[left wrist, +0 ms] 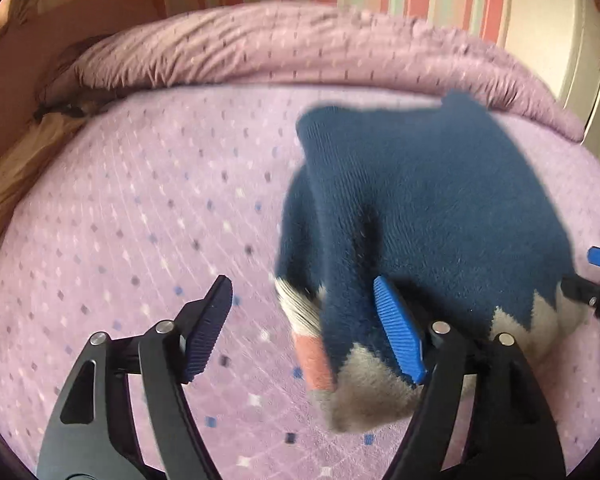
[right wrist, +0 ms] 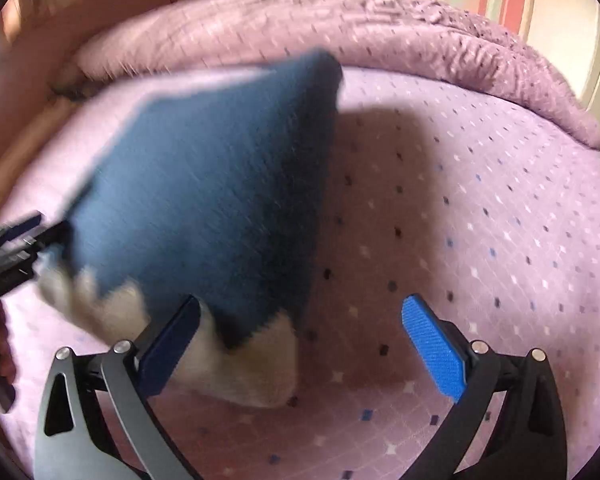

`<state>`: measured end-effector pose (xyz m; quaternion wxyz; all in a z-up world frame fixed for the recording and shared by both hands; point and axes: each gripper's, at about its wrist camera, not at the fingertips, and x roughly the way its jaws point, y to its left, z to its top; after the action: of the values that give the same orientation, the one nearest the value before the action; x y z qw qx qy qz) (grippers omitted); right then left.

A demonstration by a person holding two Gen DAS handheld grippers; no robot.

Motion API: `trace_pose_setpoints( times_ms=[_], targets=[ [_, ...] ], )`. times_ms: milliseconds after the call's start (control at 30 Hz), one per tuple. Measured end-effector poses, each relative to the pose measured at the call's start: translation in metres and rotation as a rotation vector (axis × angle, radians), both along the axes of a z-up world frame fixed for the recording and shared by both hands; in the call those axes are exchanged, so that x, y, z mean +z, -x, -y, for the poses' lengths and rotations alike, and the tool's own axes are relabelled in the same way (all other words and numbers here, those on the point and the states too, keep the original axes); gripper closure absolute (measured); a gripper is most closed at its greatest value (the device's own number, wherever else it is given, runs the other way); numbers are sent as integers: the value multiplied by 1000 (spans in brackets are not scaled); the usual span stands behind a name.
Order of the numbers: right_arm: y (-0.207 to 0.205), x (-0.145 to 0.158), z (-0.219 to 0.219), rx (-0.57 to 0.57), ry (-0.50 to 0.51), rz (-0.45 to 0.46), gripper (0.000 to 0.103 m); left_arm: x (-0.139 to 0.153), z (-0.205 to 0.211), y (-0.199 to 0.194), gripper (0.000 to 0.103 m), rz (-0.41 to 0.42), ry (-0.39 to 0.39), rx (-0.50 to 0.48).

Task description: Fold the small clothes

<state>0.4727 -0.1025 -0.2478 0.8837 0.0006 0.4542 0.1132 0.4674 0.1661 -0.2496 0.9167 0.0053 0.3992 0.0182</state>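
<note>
One small navy fleece garment with a cream zigzag hem [left wrist: 432,208] hangs slumped above the lilac diamond-dotted bedspread [left wrist: 140,208], not yet folded flat. The left gripper [left wrist: 304,328] stands with jaws apart, one pad beside the hem, nothing pinched; the right gripper [right wrist: 300,348] is likewise spread, its left pad against the cloth. By this judgement, the folding remains mostly undone.

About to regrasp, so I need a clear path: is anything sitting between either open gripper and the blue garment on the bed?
Nothing visible does. The blue garment lies right at both grippers: the left gripper and the right gripper each stand open with its edge at one finger. Only the bare purple bedspread surrounds it.
</note>
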Motion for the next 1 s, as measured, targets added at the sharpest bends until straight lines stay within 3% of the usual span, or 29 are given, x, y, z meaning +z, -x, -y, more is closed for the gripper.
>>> trace_pose_setpoints(
  times_ms=[100,167,233,400,433,633,800,933,1000],
  targets=[
    [-5,24,14,10,-120,57,2,24,-23,-6,13,49,5,31],
    [-16,31,33,-6,-302,44,2,24,-34,-16,13,22,55,17],
    [-32,24,40,-35,-384,-17,2,18,-41,-25,13,-4,100,13],
    [-55,-10,28,-41,-368,-126,2,-14,-45,-40,10,-118,302,-10],
    [-57,-16,26,-43,-378,-141,2,-23,-48,-43,10,-143,372,-18],
    [-60,-36,22,-29,-434,-175,2,-65,-56,-52,4,-263,675,-30],
    [-60,-40,22,-7,-462,-189,2,-82,-56,-59,3,-308,758,-11],
    [-68,-46,13,47,-511,-223,2,-90,-42,-75,3,-372,896,-130],
    [-76,-54,14,36,-543,-255,1,-90,-31,-81,3,-399,864,-165]
  ],
)
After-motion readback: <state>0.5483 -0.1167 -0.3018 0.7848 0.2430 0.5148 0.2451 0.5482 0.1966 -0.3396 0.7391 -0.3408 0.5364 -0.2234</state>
